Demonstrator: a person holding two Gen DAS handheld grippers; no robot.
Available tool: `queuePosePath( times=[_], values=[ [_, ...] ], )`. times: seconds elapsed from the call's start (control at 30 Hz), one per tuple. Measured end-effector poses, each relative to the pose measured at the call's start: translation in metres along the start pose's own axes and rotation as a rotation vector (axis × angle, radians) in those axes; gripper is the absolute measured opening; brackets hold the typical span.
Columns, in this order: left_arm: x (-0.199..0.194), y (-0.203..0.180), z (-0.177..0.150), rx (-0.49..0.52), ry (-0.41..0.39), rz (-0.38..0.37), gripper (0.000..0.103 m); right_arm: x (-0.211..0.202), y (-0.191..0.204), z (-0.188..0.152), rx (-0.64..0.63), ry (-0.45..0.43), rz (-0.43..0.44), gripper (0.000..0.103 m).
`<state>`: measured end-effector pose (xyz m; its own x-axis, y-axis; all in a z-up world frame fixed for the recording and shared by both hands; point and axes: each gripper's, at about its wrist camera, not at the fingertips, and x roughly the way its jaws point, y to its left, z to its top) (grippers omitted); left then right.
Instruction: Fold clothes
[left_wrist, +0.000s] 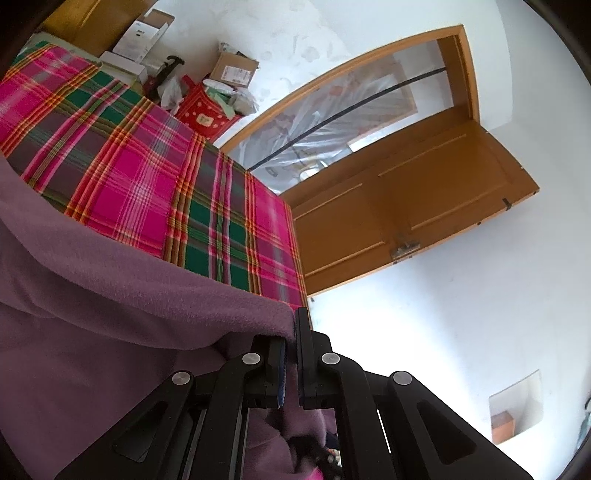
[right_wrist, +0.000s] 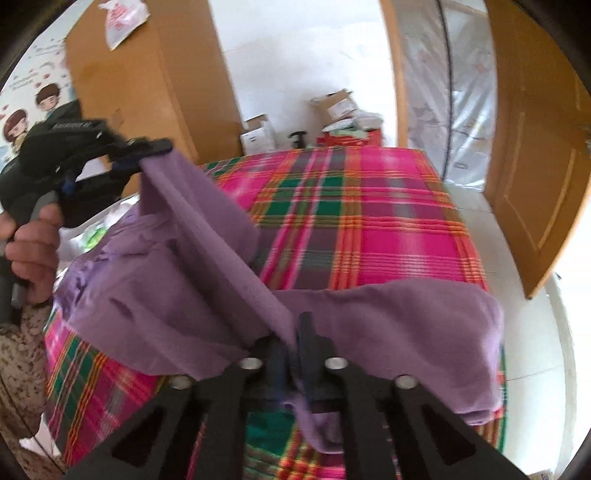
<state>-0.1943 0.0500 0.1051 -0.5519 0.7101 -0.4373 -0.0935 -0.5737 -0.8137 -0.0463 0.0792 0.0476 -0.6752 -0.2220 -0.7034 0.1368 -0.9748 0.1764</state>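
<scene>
Purple fleece garment (right_wrist: 388, 325) stretched between 2 grippers above plaid bedspread (right_wrist: 369, 221). Left gripper (left_wrist: 291, 354) clamped on fabric edge, jaws together; seen from right wrist view (right_wrist: 147, 153) raised at upper left, gripped by hand (right_wrist: 33, 247). Right gripper (right_wrist: 293, 354) pinched shut on lower edge of garment. Taut fold running diagonally between both grips; remaining cloth draped over near bed edge. Far half of bedspread bare. Open wooden door (left_wrist: 406, 210) just beyond bed corner; cardboard boxes (left_wrist: 236, 70) past far edge.
</scene>
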Motion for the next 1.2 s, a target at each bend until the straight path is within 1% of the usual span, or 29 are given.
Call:
queuePosePath(
  times=[0.13,0.33,0.4,0.53,0.67,0.7,0.93,0.97,1.1,1.2],
  values=[
    [0.006,0.001,0.001,0.005,0.011,0.010,0.004,-0.010,-0.005,0.010,-0.001,-0.055,-0.057,0.003],
    [0.022,0.010,0.004,-0.004,0.040,0.034,0.004,-0.023,-0.018,0.042,0.019,-0.149,-0.174,0.003],
    [0.029,0.013,0.006,-0.008,0.055,0.036,0.004,-0.021,-0.022,0.054,0.007,-0.164,-0.207,0.003],
    [0.046,0.019,0.010,-0.002,0.077,0.058,0.004,-0.004,-0.028,0.074,-0.016,-0.162,-0.271,0.003],
    [0.066,0.025,0.015,0.010,0.099,0.096,0.004,0.028,-0.040,0.096,-0.035,-0.108,-0.337,0.003],
    [0.069,0.027,0.015,0.009,0.100,0.101,0.004,0.037,-0.044,0.101,-0.023,-0.093,-0.333,0.003],
    [0.085,0.050,0.026,-0.043,0.096,0.135,0.005,0.093,-0.060,0.127,-0.042,0.021,-0.388,0.003],
    [0.087,0.054,0.026,-0.045,0.100,0.149,0.006,0.100,-0.063,0.130,-0.043,0.033,-0.398,0.003],
    [0.082,0.061,0.027,-0.053,0.103,0.167,0.014,0.122,-0.076,0.139,-0.006,0.079,-0.432,0.003],
    [0.074,0.065,0.027,-0.054,0.098,0.169,0.015,0.133,-0.083,0.139,0.027,0.110,-0.438,0.003]
  ],
)
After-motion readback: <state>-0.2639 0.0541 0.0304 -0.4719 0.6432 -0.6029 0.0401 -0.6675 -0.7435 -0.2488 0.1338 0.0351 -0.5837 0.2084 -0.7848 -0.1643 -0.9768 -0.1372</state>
